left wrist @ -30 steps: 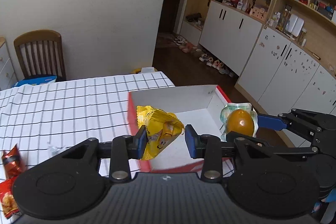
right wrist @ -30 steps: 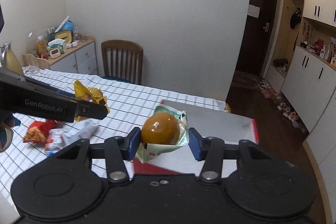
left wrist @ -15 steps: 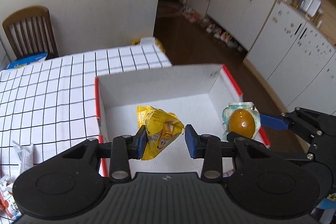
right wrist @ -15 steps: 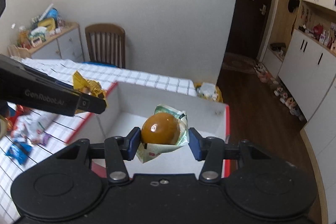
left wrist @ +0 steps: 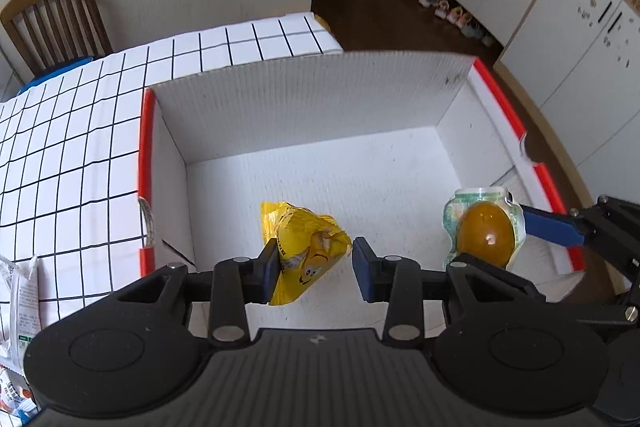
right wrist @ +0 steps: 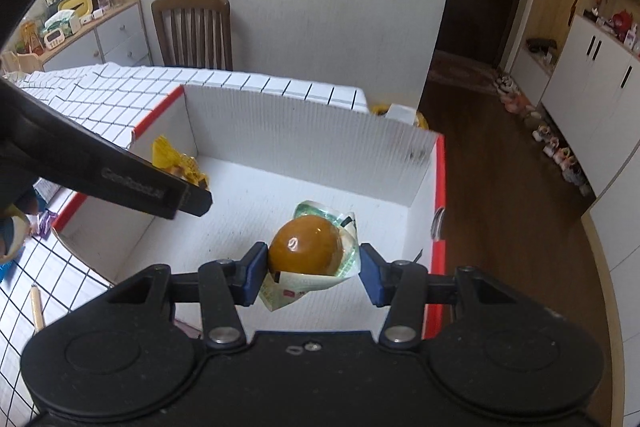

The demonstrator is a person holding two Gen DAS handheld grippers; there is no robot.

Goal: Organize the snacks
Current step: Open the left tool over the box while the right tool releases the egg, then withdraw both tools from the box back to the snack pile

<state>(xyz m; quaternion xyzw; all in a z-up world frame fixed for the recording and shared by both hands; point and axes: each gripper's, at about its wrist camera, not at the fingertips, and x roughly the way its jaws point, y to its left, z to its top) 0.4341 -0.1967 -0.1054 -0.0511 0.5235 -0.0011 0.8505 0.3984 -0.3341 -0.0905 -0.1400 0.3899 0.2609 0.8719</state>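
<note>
Two snacks hang over the white box: your left gripper jaws pinch the yellow candy bag, right gripper jaws pinch the brown egg pack. Next, open both and drop them.

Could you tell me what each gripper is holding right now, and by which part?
The left gripper pinches the yellow candy bag across its lower end; the right gripper holds the egg packet by its sides.

Box floor bare ahead of both tools; walls bound sides.
</note>
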